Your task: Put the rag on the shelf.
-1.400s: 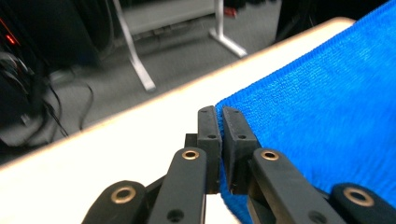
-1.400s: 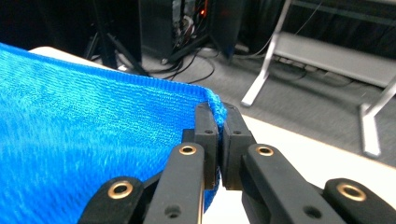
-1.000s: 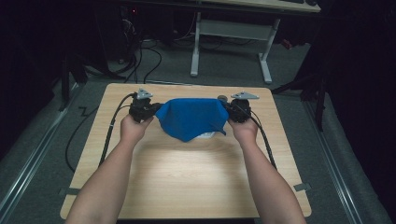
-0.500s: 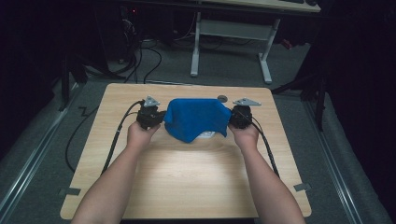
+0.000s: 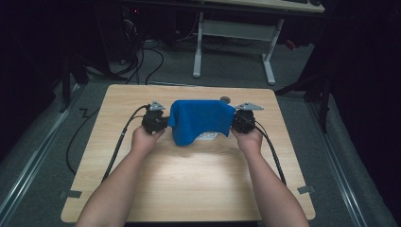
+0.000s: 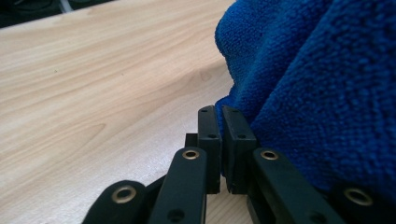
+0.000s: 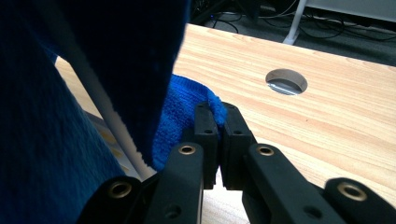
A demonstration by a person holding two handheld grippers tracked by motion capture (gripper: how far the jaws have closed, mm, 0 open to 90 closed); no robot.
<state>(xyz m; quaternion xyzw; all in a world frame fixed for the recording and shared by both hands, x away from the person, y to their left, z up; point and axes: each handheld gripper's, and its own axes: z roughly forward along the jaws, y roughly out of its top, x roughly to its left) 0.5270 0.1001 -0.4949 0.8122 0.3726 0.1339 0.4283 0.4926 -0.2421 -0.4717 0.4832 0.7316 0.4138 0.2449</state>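
Above table (image 5: 142, 189): blue towel (image 5: 201, 120) (fuzzy, draped).

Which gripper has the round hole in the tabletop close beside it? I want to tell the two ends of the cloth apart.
The right gripper: the round hole lies just beyond it at the table's far edge, well away from the left gripper pinching the blue cloth too.

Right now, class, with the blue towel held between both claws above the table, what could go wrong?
Each claw, left claw and right claw, pinches only a thin edge of the blue towel, so a corner might slip free. The towel drapes over a white item and could drag it. The hole in the table could snag the cloth.
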